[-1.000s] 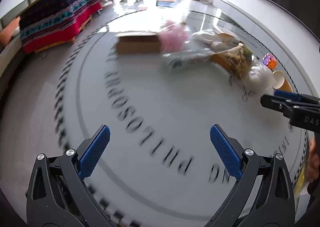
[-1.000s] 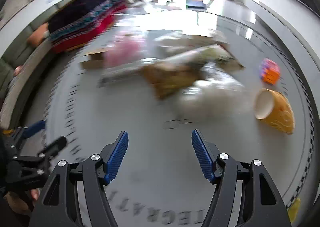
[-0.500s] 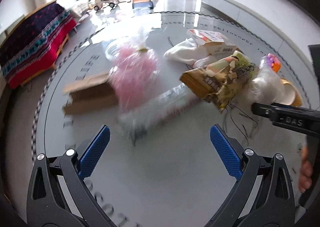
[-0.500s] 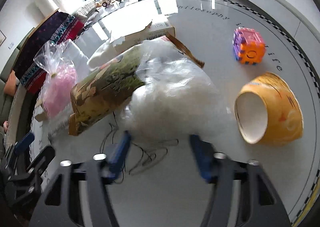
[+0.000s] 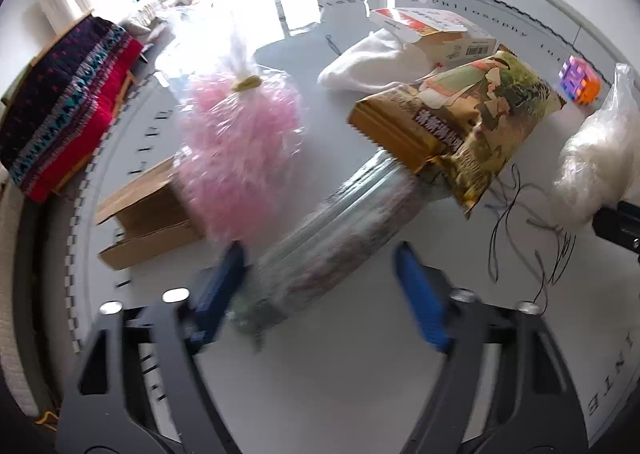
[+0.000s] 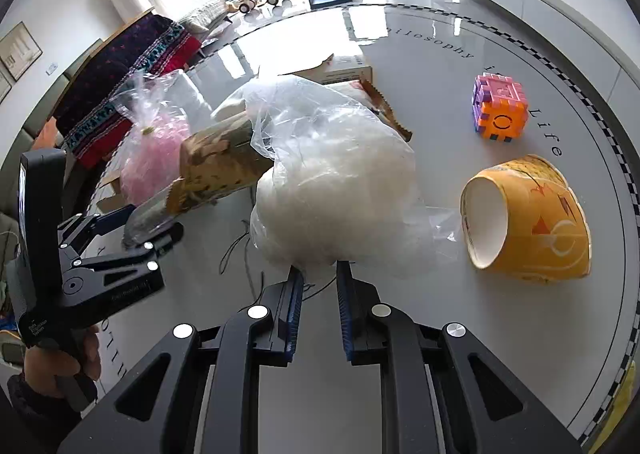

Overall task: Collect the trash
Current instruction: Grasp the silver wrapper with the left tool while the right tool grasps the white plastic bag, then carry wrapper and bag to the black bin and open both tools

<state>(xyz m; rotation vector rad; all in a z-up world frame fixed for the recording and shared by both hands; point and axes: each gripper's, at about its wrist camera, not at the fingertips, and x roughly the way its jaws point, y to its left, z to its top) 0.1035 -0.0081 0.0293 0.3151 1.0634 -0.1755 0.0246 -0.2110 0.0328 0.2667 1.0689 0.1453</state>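
Trash lies on a round white table (image 5: 360, 394). My left gripper (image 5: 320, 282) is open, its blurred blue fingers on either side of the near end of a clear plastic-wrapped roll (image 5: 332, 242). My right gripper (image 6: 319, 274) is nearly closed, its fingertips at the lower edge of a white clear plastic bag (image 6: 332, 190); whether it grips the bag I cannot tell. The bag also shows in the left wrist view (image 5: 596, 158). A brown printed paper bag (image 5: 464, 122) lies across the roll's far end. A pink-filled plastic bag (image 5: 240, 142) stands left of the roll.
A flat cardboard box (image 5: 144, 218) lies at left. A white cloth (image 5: 368, 58) and a red-white carton (image 5: 432, 30) lie behind. An orange paper bowl (image 6: 528, 218) on its side and a toy cube (image 6: 500, 110) are at right. Black thread (image 5: 516, 238) lies loose.
Both grippers moved forward to the pile. The left now straddles the wrapped roll and its fingers have narrowed. The right fingers have closed from wide to almost shut at the white bag.
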